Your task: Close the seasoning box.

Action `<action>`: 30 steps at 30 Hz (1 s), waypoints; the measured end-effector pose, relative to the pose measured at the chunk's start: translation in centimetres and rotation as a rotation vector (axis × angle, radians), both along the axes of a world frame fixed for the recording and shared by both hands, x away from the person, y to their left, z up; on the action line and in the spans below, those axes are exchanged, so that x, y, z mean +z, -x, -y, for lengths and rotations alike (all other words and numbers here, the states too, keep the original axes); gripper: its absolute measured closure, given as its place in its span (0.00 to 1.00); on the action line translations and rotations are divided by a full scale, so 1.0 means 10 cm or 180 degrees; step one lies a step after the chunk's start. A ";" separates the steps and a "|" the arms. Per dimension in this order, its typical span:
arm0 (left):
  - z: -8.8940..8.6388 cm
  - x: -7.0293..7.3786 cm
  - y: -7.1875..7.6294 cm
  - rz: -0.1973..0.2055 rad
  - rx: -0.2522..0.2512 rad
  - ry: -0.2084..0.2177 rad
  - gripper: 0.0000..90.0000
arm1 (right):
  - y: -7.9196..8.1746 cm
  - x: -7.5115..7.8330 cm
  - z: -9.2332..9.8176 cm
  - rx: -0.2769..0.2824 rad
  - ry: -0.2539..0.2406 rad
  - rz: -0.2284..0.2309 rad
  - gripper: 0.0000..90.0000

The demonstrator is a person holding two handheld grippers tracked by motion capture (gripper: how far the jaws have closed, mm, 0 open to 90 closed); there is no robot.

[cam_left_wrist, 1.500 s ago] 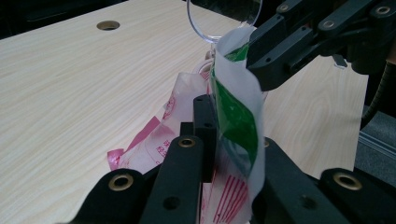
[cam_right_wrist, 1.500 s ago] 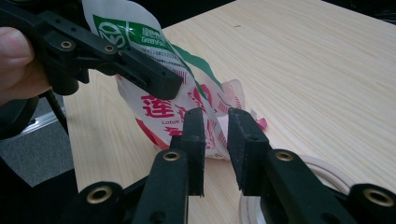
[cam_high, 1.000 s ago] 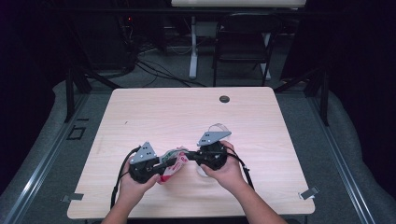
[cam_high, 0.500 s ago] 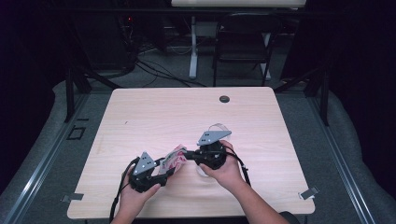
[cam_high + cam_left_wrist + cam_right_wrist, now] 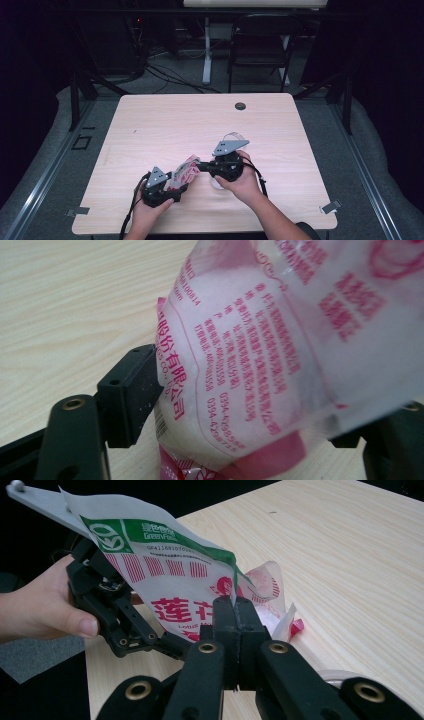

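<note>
A soft plastic bag [image 5: 186, 170] with pink and red print and a green top band hangs between my two grippers over the front of the table [image 5: 165, 125]. My left gripper [image 5: 176, 183] is shut on the bag's lower body. In the left gripper view the bag [image 5: 280, 340] bulges between the two jaws of the left gripper [image 5: 260, 410]. My right gripper [image 5: 198, 164] is shut on the bag's top edge. In the right gripper view the right gripper [image 5: 234, 611] pinches the thin film of the bag [image 5: 165, 575], and the person's left hand [image 5: 45, 610] is behind it.
A small black round cap [image 5: 240, 106] sits near the table's far edge. A clear ring-shaped object [image 5: 335, 677] lies on the wood just beside the right gripper. Beyond the table stand a chair [image 5: 260, 45] and cables on the floor.
My left gripper has drawn back toward the person and slightly left with the bag in it. The right gripper has stayed about where it was, still holding the bag's edge.
</note>
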State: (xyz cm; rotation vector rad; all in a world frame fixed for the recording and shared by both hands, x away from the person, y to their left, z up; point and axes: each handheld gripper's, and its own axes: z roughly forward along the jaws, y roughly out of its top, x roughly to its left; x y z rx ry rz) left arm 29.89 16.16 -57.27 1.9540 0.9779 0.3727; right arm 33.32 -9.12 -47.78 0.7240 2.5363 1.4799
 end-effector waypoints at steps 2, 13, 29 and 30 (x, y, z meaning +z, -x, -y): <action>0.01 -0.02 -0.02 -0.0018 0.0022 0.0017 0.28 | 0.00 -0.01 0.00 0.0000 -0.0008 0.0001 1.00; 0.06 -0.10 -0.14 -0.0312 -0.0009 -0.0038 0.27 | 0.01 -0.02 0.02 -0.0005 -0.0010 -0.0006 1.00; 0.16 -0.15 -0.22 -0.0323 -0.0085 -0.0354 0.30 | 0.01 -0.04 0.02 -0.0005 -0.0009 -0.0011 1.00; 0.17 -0.15 -0.21 -0.0315 -0.0085 -0.0379 0.30 | 0.01 -0.04 0.02 -0.0008 -0.0004 -0.0009 1.00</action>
